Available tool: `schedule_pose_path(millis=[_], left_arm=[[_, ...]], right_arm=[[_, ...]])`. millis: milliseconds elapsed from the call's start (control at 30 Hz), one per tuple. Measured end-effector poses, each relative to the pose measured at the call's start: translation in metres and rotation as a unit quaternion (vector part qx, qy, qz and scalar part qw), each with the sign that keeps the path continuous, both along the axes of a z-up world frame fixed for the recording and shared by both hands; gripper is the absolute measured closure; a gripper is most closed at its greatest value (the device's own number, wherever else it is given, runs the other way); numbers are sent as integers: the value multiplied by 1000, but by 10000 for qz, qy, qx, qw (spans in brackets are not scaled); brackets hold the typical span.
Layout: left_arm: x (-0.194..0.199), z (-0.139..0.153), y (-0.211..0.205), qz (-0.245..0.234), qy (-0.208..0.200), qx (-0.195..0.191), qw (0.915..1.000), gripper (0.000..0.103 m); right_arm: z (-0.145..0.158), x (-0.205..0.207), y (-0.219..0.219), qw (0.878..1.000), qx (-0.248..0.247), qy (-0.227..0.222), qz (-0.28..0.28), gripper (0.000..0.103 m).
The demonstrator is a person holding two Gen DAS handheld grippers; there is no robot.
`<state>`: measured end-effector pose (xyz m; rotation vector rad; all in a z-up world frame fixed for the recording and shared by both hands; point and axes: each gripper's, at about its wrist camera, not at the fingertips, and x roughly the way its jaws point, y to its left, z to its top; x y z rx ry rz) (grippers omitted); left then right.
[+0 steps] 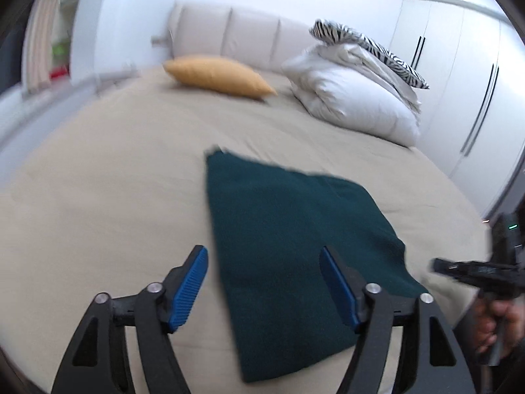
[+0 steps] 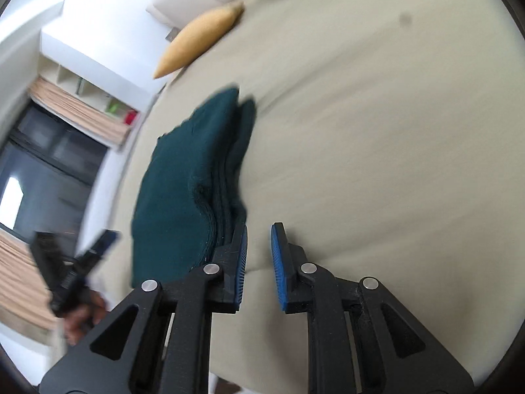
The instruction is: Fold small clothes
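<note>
A dark green garment (image 1: 288, 249) lies folded in layers on the beige bed (image 1: 115, 180). My left gripper (image 1: 264, 252) is open and empty, held above the garment's near left edge. In the right wrist view the same garment (image 2: 183, 184) lies to the left, its stacked edges facing me. My right gripper (image 2: 259, 229) is open with a narrow gap and empty, just right of the garment's near corner. The right gripper also shows at the right edge of the left wrist view (image 1: 439, 264), and the left gripper at the lower left of the right wrist view (image 2: 105, 239).
A yellow pillow (image 1: 220, 77) lies at the head of the bed. A white duvet pile (image 1: 354, 98) with a zebra-print pillow (image 1: 370, 46) sits at the back right. White wardrobe doors (image 1: 466, 82) stand to the right. A window with blinds (image 2: 49, 164) is on the left.
</note>
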<state>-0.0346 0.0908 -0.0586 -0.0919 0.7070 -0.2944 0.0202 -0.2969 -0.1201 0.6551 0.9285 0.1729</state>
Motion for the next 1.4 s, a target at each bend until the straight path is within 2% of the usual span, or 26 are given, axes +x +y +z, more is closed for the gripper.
schedule_pose_path(millis=[33,67,100,133,167,233,300,367,400,467,500,567,633,733,833,967,1133,1267,1400], left_arm=[[-8,16,-2,151,-372,263,9988,12],[-14,27,-2,243,-639,388,9969,2],[-21,38,-3,331,-899,480,9942,0],[-33,53,-6,484,-1284,635,9885,0],[-39,62,-8,556,-1462,737,9849,0],[-48,78,-13,647,-1687,891,9795,0],[-56,94,-18,796,-1765,992,9760,0],[-62,108,-20,818,-1751,855,9774,0],[-65,112,-20,840,-1743,763,9781,0],[-70,118,-16,945,-1632,476,9809,0],[-69,118,-14,1042,-1519,428,9819,0],[-62,110,-12,1238,-1290,568,9823,0],[-55,95,-12,1304,-1051,753,9830,0],[-46,72,-15,1272,-698,859,9857,0],[-40,49,-19,1223,-399,979,9868,0],[-35,24,-20,1138,-16,997,9885,0],[-33,6,-22,1061,234,1073,9883,0],[-30,0,-20,1046,375,1050,9882,0],[-29,-5,-18,1043,459,1040,9880,0]], right_arm=[[14,-7,-4,9994,-325,-117,-88,82],[31,-13,-4,9969,-697,-307,-195,78],[53,-19,-2,9922,-1067,-584,-283,75],[71,-19,1,9879,-1291,-787,-338,58],[94,-23,6,9815,-1557,-1025,-426,27],[131,-34,18,9635,-2045,-1546,-773,0],[164,-50,29,9417,-2289,-2182,-1151,0],[189,-55,51,9261,-2509,-2527,-1246,0],[199,-44,68,9229,-2603,-2570,-1201,0],[214,-49,76,9206,-2710,-2642,-961,0],[223,-42,77,9205,-2696,-2694,-861,0],[228,-45,83,9226,-2613,-2744,-721,0],[221,-32,91,9294,-2477,-2653,-668,0],[206,-16,104,9405,-2482,-2266,-508,0],[167,7,129,9447,-2615,-1918,-482,0],[121,26,142,9430,-3061,-1267,-324,0],[64,46,153,9533,-2951,-642,-73,0],[45,45,161,9550,-2938,-399,22,0],[44,43,164,9552,-2939,-348,50,0]])
